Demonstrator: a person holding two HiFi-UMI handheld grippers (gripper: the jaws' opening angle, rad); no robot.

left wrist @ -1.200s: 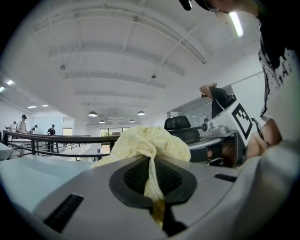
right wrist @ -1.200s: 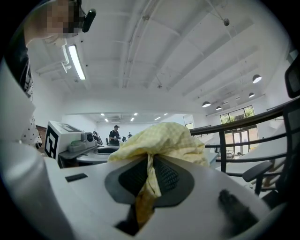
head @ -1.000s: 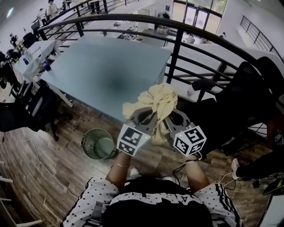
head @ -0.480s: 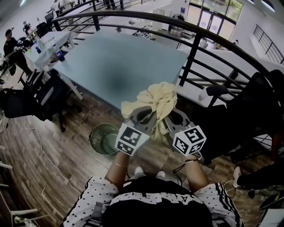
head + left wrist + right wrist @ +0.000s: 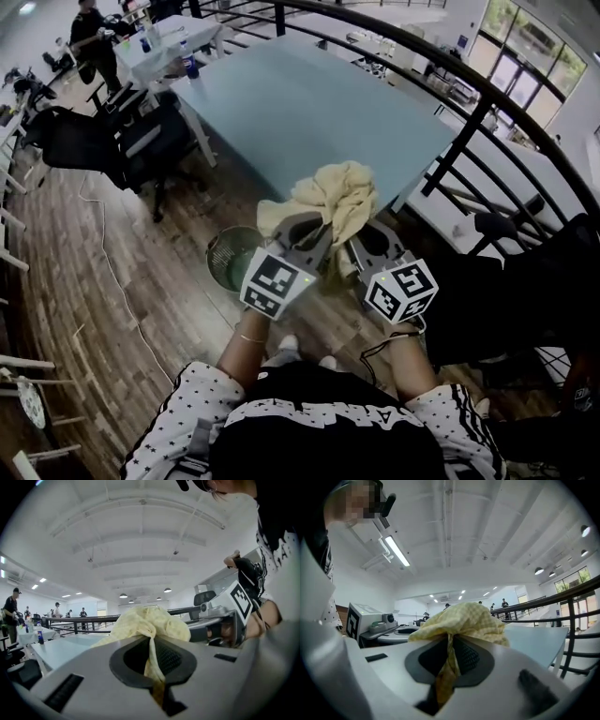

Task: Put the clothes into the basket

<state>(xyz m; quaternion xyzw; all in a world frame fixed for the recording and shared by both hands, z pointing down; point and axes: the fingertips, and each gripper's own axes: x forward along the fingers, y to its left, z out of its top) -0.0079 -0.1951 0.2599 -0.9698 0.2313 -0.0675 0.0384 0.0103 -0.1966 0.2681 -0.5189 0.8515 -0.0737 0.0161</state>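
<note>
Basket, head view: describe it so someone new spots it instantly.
Start at the big pale-blue table. On the wood floor just off its near edge, down-left of the yellow cloth, stands the basket. It is the only round, open-topped mesh bin; its neighbours are black office chairs.

- Floor (image 5: 84, 309): brown wood-effect planks. A white cable (image 5: 111, 281) trails across it at 9 o'clock.
- Large pale blue-grey surface (image 5: 319, 103) at 12 o'clock, standing on the plank floor.
- Black metal railing (image 5: 487, 98): curved, running from 12 round to 3 o'clock behind the large surface.
- Black office chairs (image 5: 94, 141) grouped at 10 o'clock; a further black chair (image 5: 506, 291) at 3 o'clock.
- White table (image 5: 173, 42) at 11 o'clock carrying bottles (image 5: 190, 66); a person (image 5: 89, 28) stands beside it.
- Tall windows (image 5: 525, 66) at 1 o'clock, beyond the railing.
- Ceiling (image 5: 140, 527): white, ribbed with beams. Round pendant lamps (image 5: 123, 595) and a strip light (image 5: 396, 550) are lit.
</note>
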